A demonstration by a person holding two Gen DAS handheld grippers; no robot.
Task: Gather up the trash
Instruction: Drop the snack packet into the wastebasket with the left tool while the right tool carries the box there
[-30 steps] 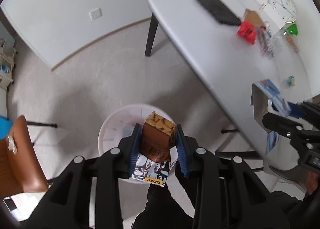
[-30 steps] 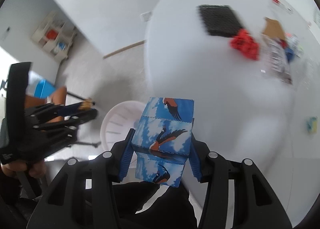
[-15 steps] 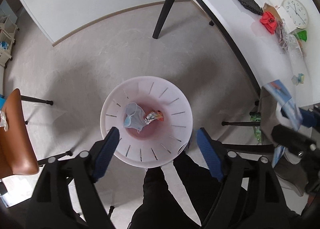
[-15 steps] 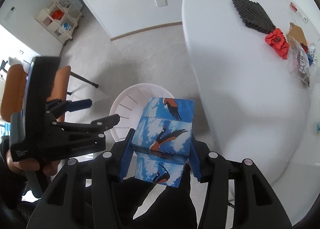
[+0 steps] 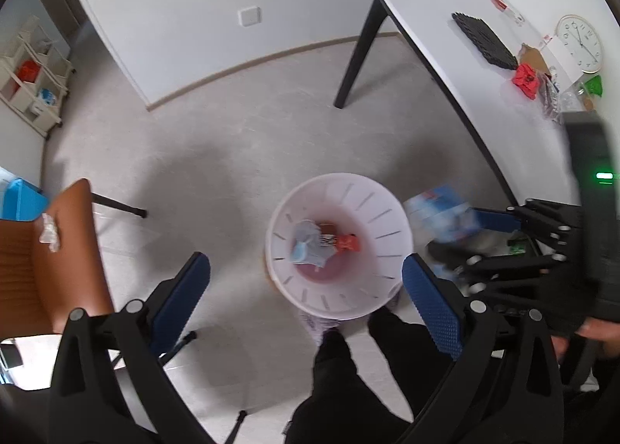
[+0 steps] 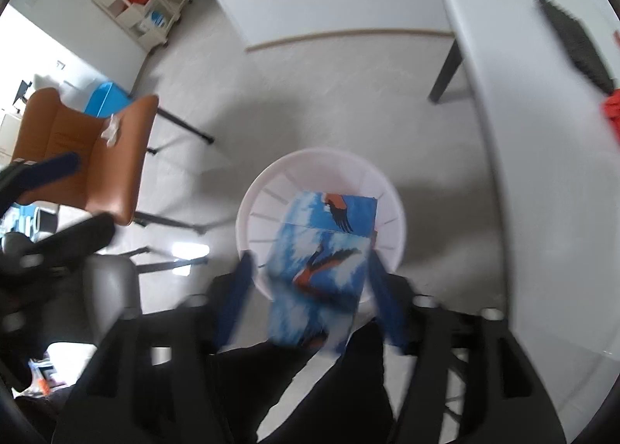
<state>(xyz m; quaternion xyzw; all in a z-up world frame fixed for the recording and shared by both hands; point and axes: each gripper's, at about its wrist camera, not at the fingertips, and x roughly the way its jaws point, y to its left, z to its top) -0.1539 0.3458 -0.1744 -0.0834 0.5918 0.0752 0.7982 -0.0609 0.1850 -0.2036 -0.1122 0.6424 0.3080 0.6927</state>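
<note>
Right gripper point(image 6: 310, 285), right wrist view: the fingers point(image 6: 232, 300) are parting around the blue bird-print carton point(image 6: 321, 250); the jaws have just been opening, gaps are showing on both sides, and the carton is sitting loose between them, blurred and tipping toward the white slotted wastebasket point(image 6: 255, 188) directly below. Left gripper point(image 5: 306, 300), left wrist view: the fingers point(image 5: 434, 308) are standing fully released with nothing between them, having just been opening, and are hanging above the near rim of the wastebasket. Inside the wastebasket, a crumpled pale-blue mask point(image 5: 306, 246) and a red-and-brown wrapper point(image 5: 345, 240) are lying on its floor. The brown chair point(image 5: 66, 262) is standing left of the wastebasket; the white table point(image 5: 465, 68) is standing right of it, carrying a red crumpled wrapper point(image 5: 525, 80) and other litter.

Judgement on the step: the release is best completed with the carton centred over the wastebasket mouth, since in the left wrist view the carton appears near the right rim; the fingers should clear both faces so the carton falls straight rather than catching an edge.

Change from the earlier frames: the brown snack box formerly clenched in the left fingers is gone from them, and the right fingers, formerly pressing the carton, are now slack.
</note>
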